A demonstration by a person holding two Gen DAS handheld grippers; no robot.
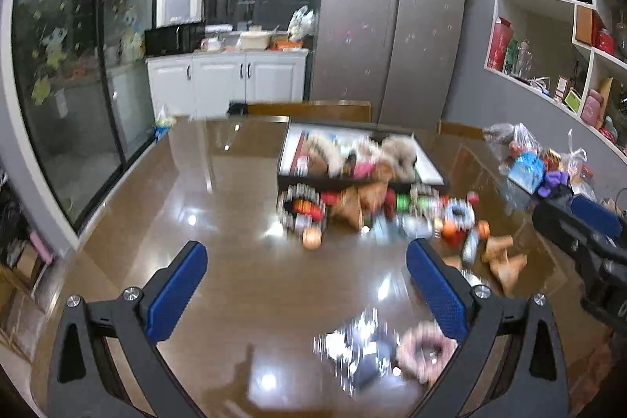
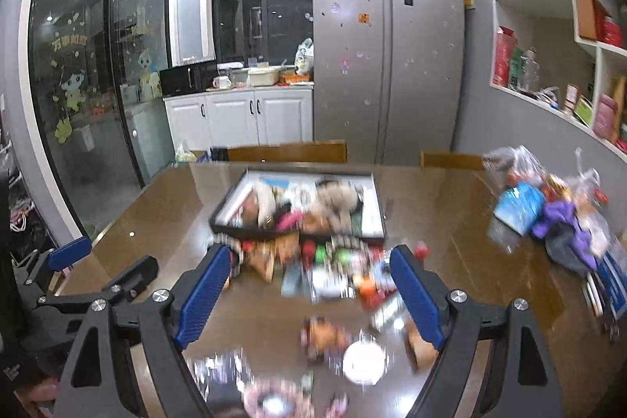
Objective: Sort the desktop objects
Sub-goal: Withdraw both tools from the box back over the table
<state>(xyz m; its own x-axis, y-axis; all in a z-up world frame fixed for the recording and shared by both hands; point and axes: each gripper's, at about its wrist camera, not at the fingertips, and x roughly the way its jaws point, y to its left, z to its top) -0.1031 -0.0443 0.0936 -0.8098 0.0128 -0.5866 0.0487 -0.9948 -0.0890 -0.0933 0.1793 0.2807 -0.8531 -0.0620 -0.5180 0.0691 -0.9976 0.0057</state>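
Note:
A black-rimmed tray point(image 1: 429, 169) heaped with plush and small toys sits mid-table; it also shows in the right wrist view point(image 2: 376, 206). A blurred pile of small objects point(image 1: 376, 210) lies in front of it, also seen from the right point(image 2: 333, 269). A pink ring point(image 1: 425, 349) lies near my left gripper's right finger. My left gripper point(image 1: 305, 285) is open and empty above the table. My right gripper point(image 2: 309, 288) is open and empty, just short of the pile. The right gripper also shows in the left wrist view point(image 1: 580, 226), the left one in the right wrist view point(image 2: 98, 261).
The glossy brown table point(image 1: 235, 206) carries plastic bags with packets point(image 2: 548, 210) at its right edge. Wooden chair backs point(image 2: 286, 149) stand behind the table. A fridge, white cabinets and wall shelves lie beyond. Tan cones point(image 1: 505, 257) lie loose on the right.

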